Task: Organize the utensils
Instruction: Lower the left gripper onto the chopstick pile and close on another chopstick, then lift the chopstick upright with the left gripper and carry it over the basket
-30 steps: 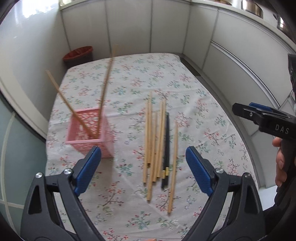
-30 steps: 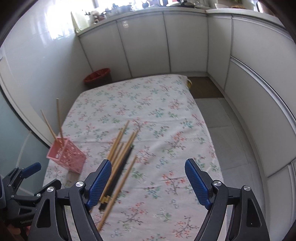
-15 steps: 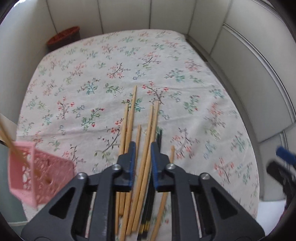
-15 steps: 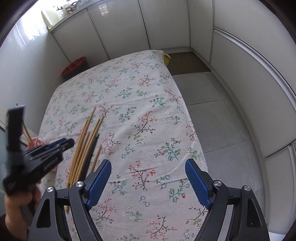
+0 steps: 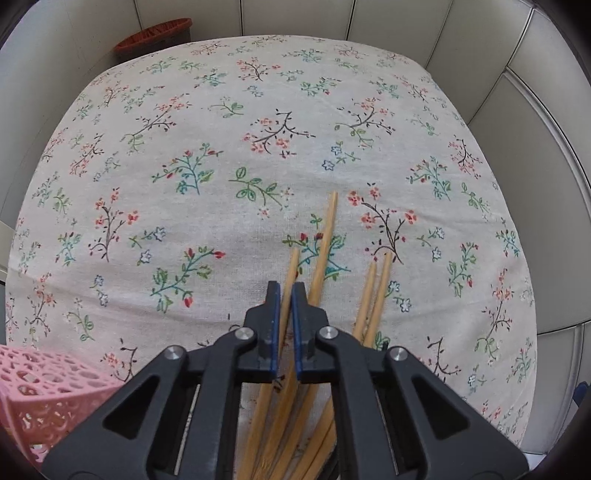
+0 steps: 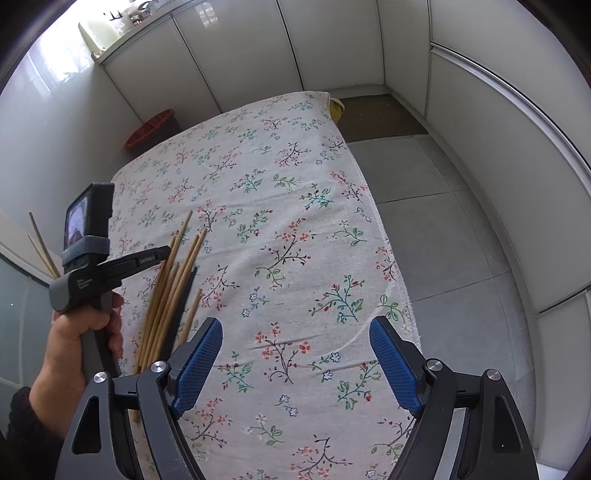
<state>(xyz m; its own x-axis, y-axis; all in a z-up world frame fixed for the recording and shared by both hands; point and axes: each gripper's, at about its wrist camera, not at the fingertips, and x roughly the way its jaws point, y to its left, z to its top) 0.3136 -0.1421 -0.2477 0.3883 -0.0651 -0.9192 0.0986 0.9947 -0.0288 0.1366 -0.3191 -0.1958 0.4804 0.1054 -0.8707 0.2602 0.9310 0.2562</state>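
Surface: floral cloth (image 5: 221,155) over a table, thin weave, sprigs in red, green and blue.
Room: white glossy cabinets (image 6: 332,44) on the far and right sides; grey tiled floor (image 6: 443,221) right of the table; red bin (image 5: 155,33) at the far left corner.
Chopsticks: bamboo sticks (image 5: 325,236) fanned out near the middle of the cloth, tips pointing far; one black stick (image 6: 181,306) among them.
Left gripper (image 5: 285,295): blue pads nearly pressed together, pinching one bamboo stick at the near end of the fan.
Right gripper (image 6: 295,354): spread wide, holding nothing, above bare cloth right of the sticks.
Basket: pink perforated plastic (image 5: 40,391), near left.
Right view only: hand (image 6: 74,343) gripping the left tool; two sticks (image 6: 40,243) upright behind it.
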